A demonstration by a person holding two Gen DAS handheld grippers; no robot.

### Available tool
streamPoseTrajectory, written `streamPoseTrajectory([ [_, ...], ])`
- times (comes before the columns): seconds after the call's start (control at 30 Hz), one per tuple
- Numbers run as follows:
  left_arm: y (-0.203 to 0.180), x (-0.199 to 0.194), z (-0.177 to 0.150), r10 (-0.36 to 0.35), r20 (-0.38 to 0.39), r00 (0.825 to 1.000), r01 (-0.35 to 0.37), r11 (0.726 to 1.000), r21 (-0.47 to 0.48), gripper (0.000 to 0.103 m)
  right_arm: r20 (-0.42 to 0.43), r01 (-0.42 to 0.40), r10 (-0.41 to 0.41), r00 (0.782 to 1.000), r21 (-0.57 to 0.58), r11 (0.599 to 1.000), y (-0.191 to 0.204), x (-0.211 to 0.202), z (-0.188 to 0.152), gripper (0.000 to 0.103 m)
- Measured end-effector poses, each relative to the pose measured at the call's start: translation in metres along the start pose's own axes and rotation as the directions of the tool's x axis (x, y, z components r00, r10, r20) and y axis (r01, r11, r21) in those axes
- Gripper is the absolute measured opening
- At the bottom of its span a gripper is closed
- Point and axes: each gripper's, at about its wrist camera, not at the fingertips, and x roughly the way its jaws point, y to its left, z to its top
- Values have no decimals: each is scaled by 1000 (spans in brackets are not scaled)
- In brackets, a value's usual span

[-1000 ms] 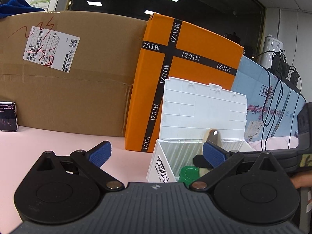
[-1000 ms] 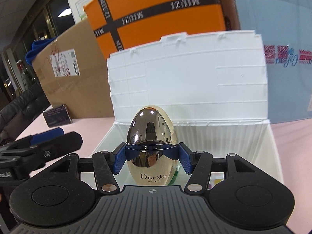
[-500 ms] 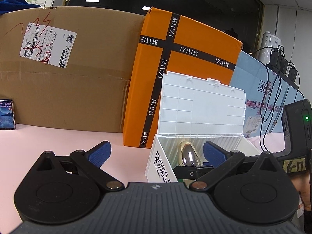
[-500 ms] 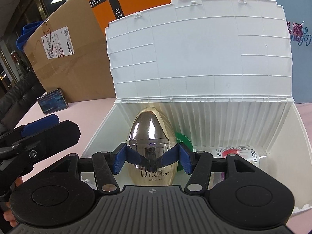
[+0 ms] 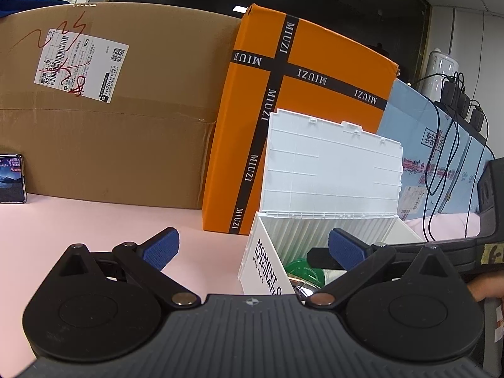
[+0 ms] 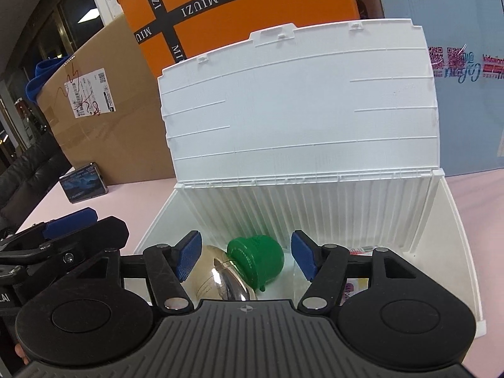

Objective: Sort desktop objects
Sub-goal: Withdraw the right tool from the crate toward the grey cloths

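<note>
A white storage box (image 6: 453, 220) stands open on the pink desk, its lid upright; it also shows in the left wrist view (image 5: 271, 271). Inside lie a gold egg-shaped bottle (image 6: 220, 280) on its side, a green cap-like object (image 6: 256, 260) and a pink-labelled tube (image 6: 357, 286). My right gripper (image 6: 247, 260) is open above the box, empty, jaws either side of the bottle and green object. My left gripper (image 5: 252, 249) is open and empty, just left of the box; the right gripper's finger reaches into the box in front of its right pad.
A brown cardboard carton (image 5: 110, 145), an orange MIUZI box (image 5: 315, 104) and a light blue box (image 5: 441, 163) stand behind the white box. A phone (image 5: 11, 178) leans on the carton at left. Black cables (image 5: 441, 157) hang at right.
My right gripper lowered the gold bottle into the box, opened and let it go; the bottle now lies on its side. My left gripper stayed open.
</note>
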Motion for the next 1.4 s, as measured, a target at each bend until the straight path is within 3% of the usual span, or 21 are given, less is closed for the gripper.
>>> streamPoseTrajectory([
  [0.33, 1, 6, -3, 30, -20, 999, -30, 1000, 4, 103, 82, 32, -28, 996, -43, 999, 0, -20, -7, 70],
  [0.53, 4, 6, -4, 18, -11, 1000, -18, 1000, -4, 103, 177, 28, -15, 984, -70, 997, 0, -37, -14, 86],
  [0.6, 3, 6, -4, 28, -1, 1000, -28, 1000, -3, 103, 199, 10, 3, 980, -62, 998, -2, -41, -17, 97],
  [0.7, 1, 4, -5, 31, 12, 999, -31, 1000, 2, 103, 233, -22, 38, 972, -69, 997, -2, -48, -21, 99],
  [0.9, -3, 1, -8, 28, 33, 999, -28, 1000, 7, 103, 300, -2, 35, 953, -108, 994, 1, -59, -31, 103],
  [1.1, -7, -7, -18, 8, 21, 1000, -9, 1000, 29, 103, 342, 0, 51, 938, -148, 989, -4, -67, -44, 103],
  [1.4, -12, -31, -32, 7, 71, 997, -10, 999, 40, 103, 402, -15, 82, 912, -168, 986, -11, -81, -54, 103],
])
